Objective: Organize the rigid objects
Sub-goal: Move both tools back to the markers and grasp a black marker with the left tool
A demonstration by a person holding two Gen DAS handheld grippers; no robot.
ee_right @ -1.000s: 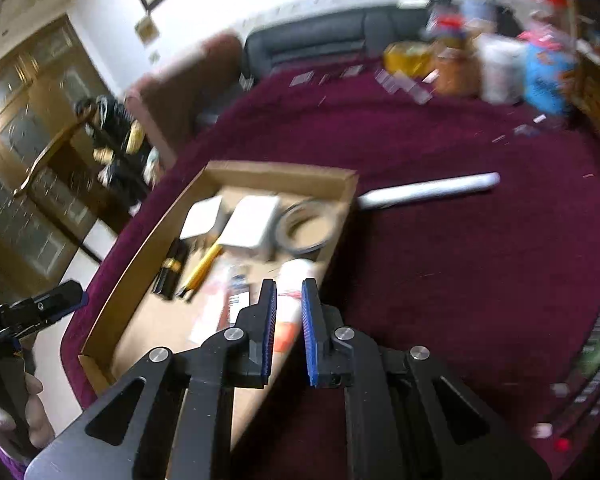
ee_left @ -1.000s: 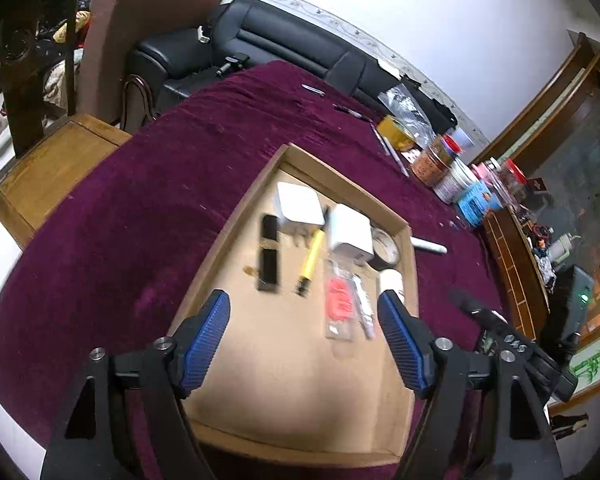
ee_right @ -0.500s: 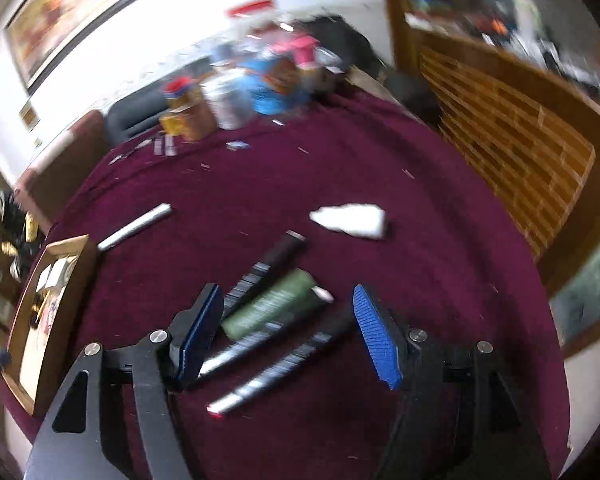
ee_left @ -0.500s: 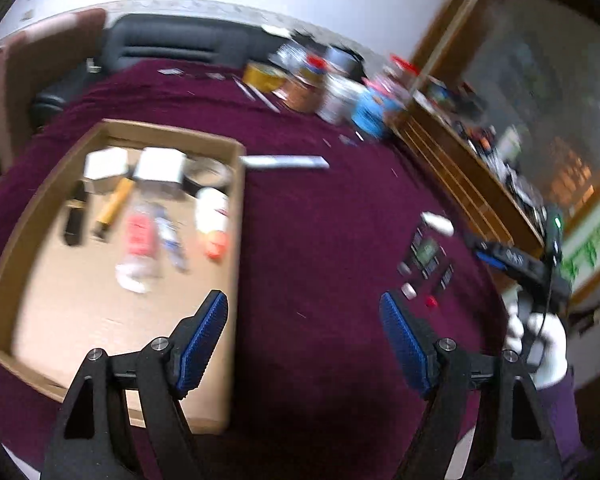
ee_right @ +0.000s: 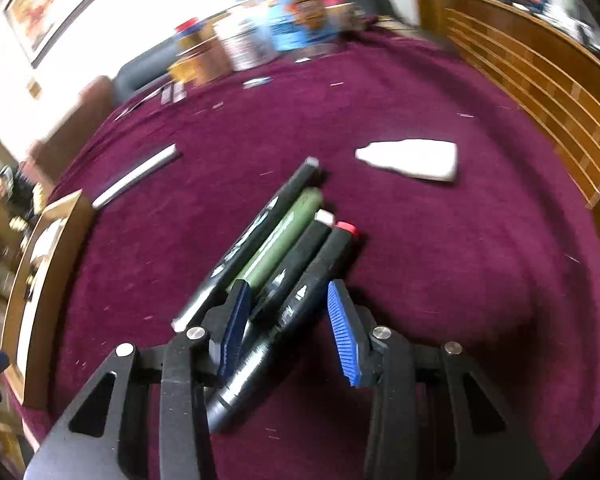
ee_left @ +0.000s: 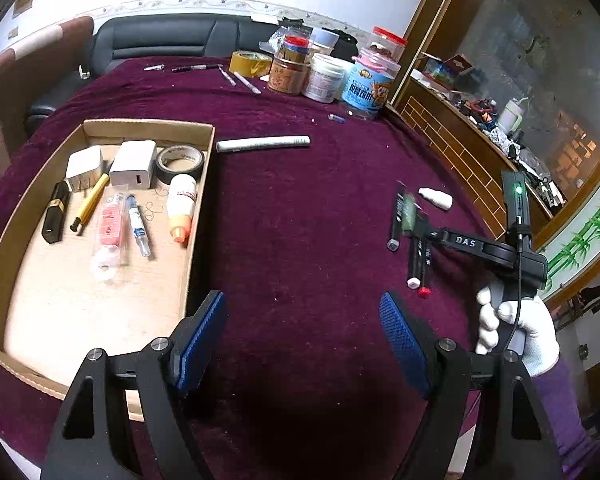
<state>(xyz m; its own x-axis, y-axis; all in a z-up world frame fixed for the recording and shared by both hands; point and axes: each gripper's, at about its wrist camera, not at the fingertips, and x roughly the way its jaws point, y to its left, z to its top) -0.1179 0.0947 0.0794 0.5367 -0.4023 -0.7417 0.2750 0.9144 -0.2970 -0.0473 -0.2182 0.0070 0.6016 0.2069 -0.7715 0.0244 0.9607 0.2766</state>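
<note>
Black plastic markers lie bunched between the right gripper's parted fingers; closing may catch two. Left gripper hangs apart, empty

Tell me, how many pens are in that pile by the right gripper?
4, side by side on the purple cloth: long black marker, green pen, white-capped black marker, red-capped black marker, between the right gripper fingers.
</note>
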